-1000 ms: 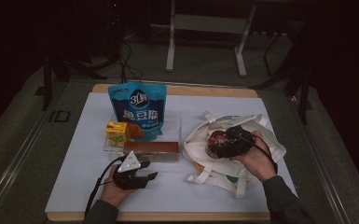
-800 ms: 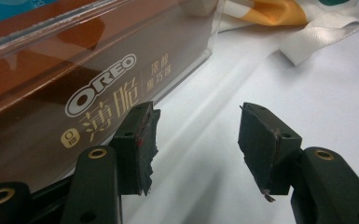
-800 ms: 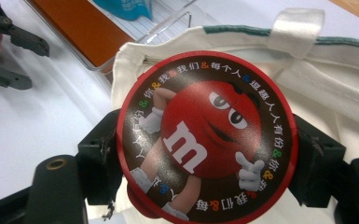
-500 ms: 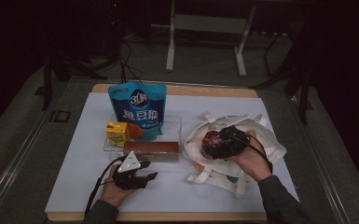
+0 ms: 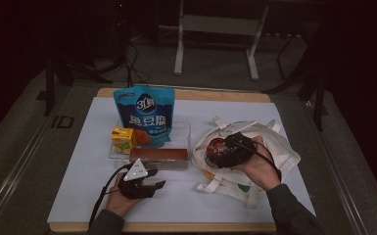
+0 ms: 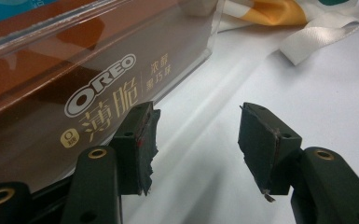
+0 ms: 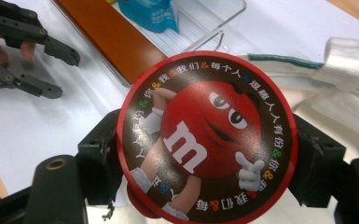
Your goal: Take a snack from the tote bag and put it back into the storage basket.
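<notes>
My left gripper (image 5: pixel 153 185) rests on the table, jaws spread and empty, just beside the brown biscuit box (image 6: pixel 74 79). To the right, my right gripper (image 7: pixel 207 154) pinches the round candy tin (image 7: pixel 205 135) above the white cloth bag (image 5: pixel 274 147).

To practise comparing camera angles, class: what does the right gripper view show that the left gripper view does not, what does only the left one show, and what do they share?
Right gripper view alone: the right gripper, shut on a round M&M's tin with a red cartoon lid; the blue snack bag in the clear tray; the left gripper farther off.

Left gripper view alone: its own open jaws with nothing between them, and the OREO lettering on the brown box.

Shared: that box, the white table cover and the cloth tote bag.
</notes>
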